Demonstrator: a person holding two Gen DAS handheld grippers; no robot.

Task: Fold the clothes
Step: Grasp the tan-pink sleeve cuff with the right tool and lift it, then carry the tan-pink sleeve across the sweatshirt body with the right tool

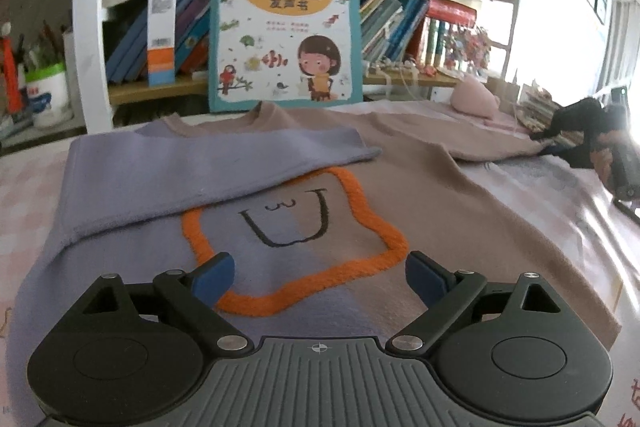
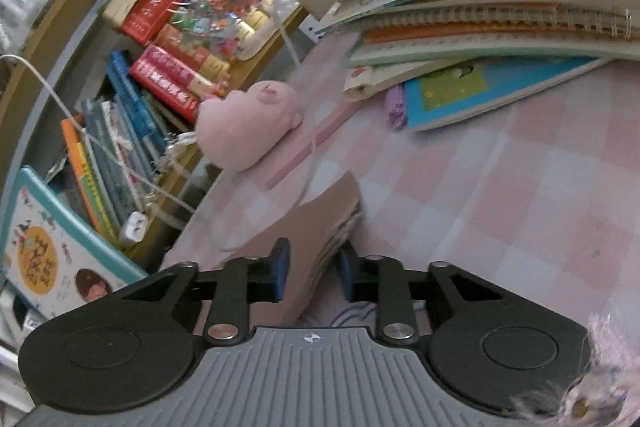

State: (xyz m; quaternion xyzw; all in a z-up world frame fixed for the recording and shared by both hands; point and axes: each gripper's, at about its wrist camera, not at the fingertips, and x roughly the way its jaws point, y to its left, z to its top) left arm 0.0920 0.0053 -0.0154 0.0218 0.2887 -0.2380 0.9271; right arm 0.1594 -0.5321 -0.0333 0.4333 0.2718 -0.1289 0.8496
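The shirt (image 1: 320,211) is spread on the checked desk (image 2: 500,187) at centre frame, one lilac sleeve (image 1: 224,155) folded across it. The left hand-held gripper (image 1: 319,277) is held wide open and empty above the hem. The right hand-held gripper (image 2: 310,275) is seemingly closed on the brown sleeve edge (image 2: 316,227), though blurred. Bare desk is seen right of it, below stacked books (image 2: 480,11).

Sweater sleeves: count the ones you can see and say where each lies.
2. Purple sleeve folded across the sweater chest; brown sleeve stretched out, its cuff between the right gripper pads.
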